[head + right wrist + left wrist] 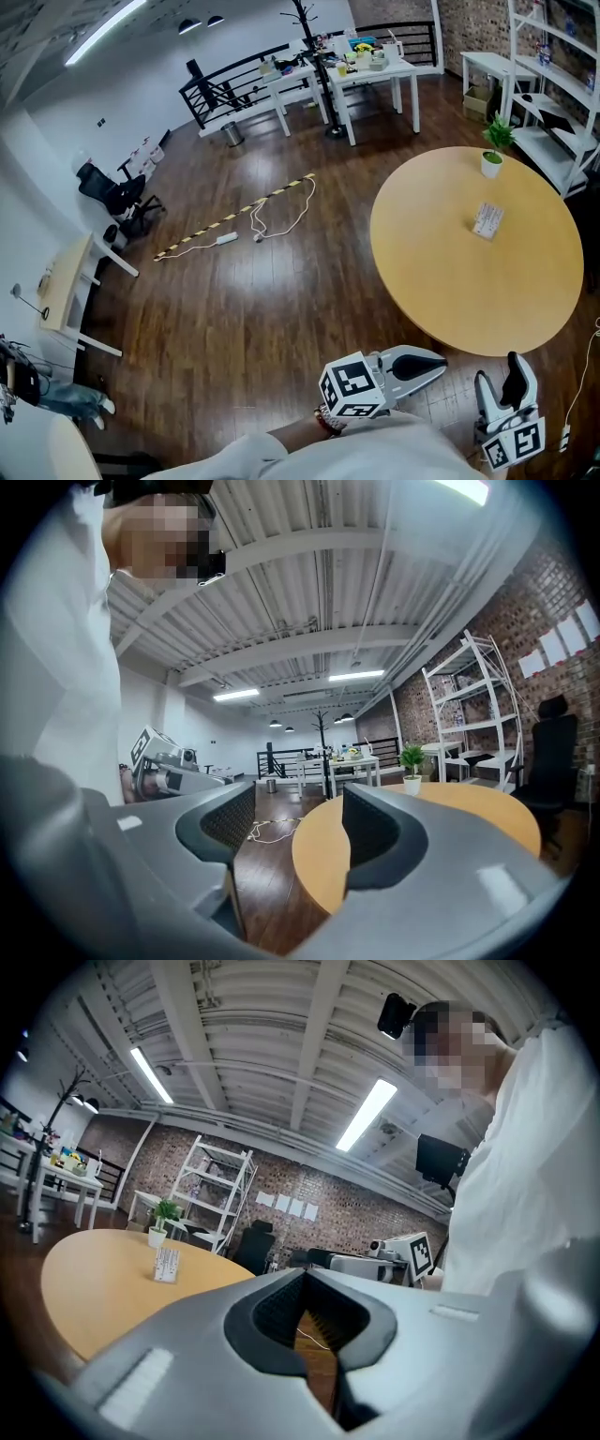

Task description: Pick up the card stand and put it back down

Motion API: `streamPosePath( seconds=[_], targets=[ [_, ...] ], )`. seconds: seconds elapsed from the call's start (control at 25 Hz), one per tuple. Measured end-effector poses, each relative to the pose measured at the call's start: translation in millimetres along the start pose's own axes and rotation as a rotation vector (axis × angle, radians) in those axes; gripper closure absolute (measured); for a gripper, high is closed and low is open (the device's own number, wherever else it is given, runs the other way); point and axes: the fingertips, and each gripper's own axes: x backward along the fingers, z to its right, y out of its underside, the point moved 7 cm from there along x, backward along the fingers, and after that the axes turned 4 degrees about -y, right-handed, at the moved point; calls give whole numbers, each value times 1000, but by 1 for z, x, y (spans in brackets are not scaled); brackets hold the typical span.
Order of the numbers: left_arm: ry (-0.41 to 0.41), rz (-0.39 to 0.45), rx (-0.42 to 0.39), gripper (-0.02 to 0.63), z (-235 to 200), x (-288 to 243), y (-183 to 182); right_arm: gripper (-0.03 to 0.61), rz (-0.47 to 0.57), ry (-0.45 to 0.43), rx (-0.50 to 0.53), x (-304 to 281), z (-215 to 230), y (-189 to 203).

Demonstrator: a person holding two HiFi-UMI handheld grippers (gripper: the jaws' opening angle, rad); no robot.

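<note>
The card stand point(487, 221) is a small white holder standing upright on the round wooden table point(441, 281), right of its middle. In the left gripper view the card stand point(166, 1265) shows far off on the table point(84, 1288). Both grippers hang low by the person's body, off the table's near edge and well short of the stand. My left gripper point(439, 362) point(305, 1275) is shut with nothing in it. My right gripper point(499, 373) point(298, 797) is open, with only floor and the table point(314, 855) edge showing between its jaws. The stand does not show in the right gripper view.
A small potted plant point(493, 150) stands at the table's far edge. A white shelf rack point(553, 103) is at the right wall. White tables point(347, 80) and a coat stand are at the back. A cable and a striped strip point(244, 214) lie on the wood floor.
</note>
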Motion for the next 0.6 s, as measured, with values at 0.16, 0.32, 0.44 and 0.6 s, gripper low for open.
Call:
streamPosePath(
  seconds=[0.16,0.32,0.44,0.6],
  targets=[
    [31,-4,23,623,13,-25,-3,296,-11,-38,-7,9,4,-13],
    [36,-31,25,623,16,-29,7,295,-22,-103,-9,7,-7,-4],
    [9,-34,9,621,18,-15,9,295,-17,-140,-6,-1,-20,-4],
    [-19,0,15,623,12,-9,0,295,1,-170,33,-13,-14,-17]
  ],
)
